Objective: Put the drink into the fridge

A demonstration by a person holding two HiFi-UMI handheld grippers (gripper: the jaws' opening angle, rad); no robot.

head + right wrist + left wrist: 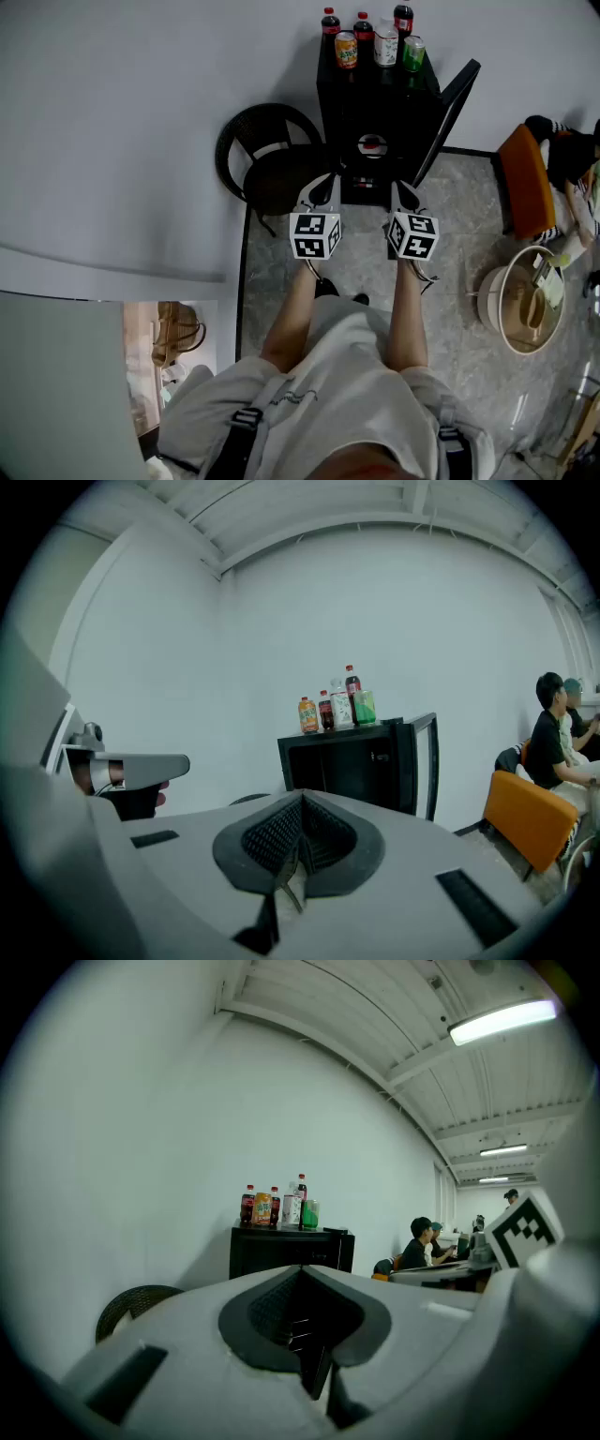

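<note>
Several drinks (375, 42) stand on top of a low black fridge (375, 103) against the white wall: dark cola bottles, an orange can, a white bottle and a green can. The fridge door (450, 108) hangs open to the right. My left gripper (323, 186) and right gripper (403, 192) are side by side in front of the fridge, short of it, both shut and empty. The left gripper view shows its jaws (302, 1279) closed, with the drinks (278, 1208) far ahead. In the right gripper view the shut jaws (300, 806) point at the open fridge (356, 761).
A black wicker chair (267, 159) stands just left of the fridge. An orange chair (525, 178) and a round pale tub (520, 300) are on the right. Seated people (417, 1241) are at desks further right. The floor is grey stone.
</note>
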